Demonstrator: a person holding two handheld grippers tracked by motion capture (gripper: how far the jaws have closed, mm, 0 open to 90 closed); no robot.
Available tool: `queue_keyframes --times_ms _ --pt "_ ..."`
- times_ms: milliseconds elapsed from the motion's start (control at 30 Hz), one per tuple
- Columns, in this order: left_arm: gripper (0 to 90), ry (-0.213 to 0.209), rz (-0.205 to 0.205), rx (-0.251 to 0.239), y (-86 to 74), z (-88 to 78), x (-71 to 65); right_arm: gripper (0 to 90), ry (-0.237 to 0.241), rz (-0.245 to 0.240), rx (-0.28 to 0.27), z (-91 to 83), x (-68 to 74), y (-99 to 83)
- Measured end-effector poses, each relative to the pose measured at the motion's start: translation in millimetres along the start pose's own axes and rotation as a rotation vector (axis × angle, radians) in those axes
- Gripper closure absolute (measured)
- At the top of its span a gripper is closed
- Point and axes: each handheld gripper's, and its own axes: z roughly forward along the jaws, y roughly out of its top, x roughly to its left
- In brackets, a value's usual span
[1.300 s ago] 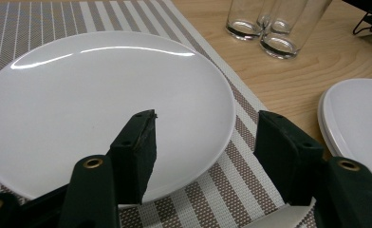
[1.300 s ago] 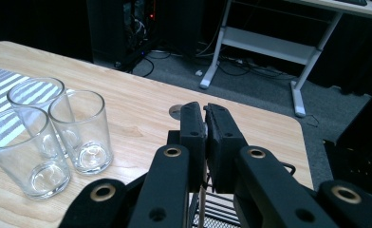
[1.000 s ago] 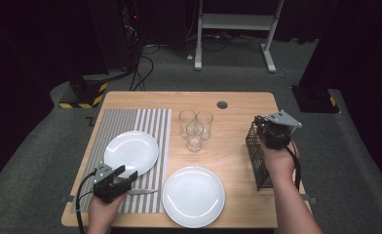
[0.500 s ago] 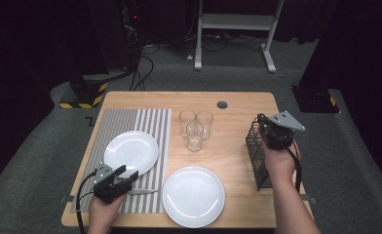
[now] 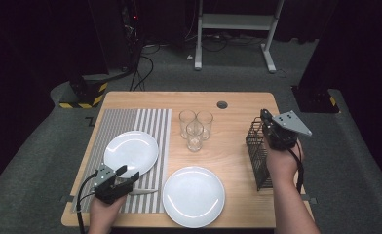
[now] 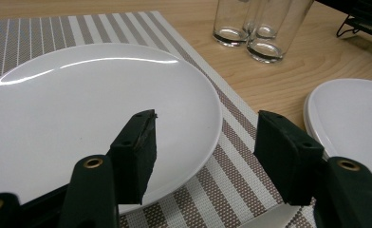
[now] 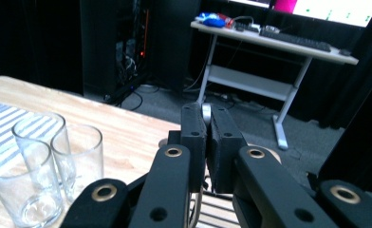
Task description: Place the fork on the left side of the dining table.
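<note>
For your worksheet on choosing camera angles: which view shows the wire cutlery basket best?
The high view: the wire cutlery basket appears whole, standing on the table's right side below the right gripper. The left gripper view catches just a corner; the right gripper view shows a few wires beneath its shut jaws.

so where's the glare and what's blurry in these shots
High view: table evenly lit, the room around it dark. Left gripper view: bright streaks of glare on the near plate; glasses sharp, black jaws soft at the bottom. Right gripper view: jaws fairly sharp, the nearest glasses blurred, a bright screen behind.
</note>
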Motion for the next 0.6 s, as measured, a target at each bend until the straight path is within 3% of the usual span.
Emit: queue_keyframes --times_ms 600 --pt "39.6 0.013 0.020 -0.006 -0.1 -0.8 -2.2 86.1 0.013 -0.013 -0.131 -25.2 8.5 27.6"
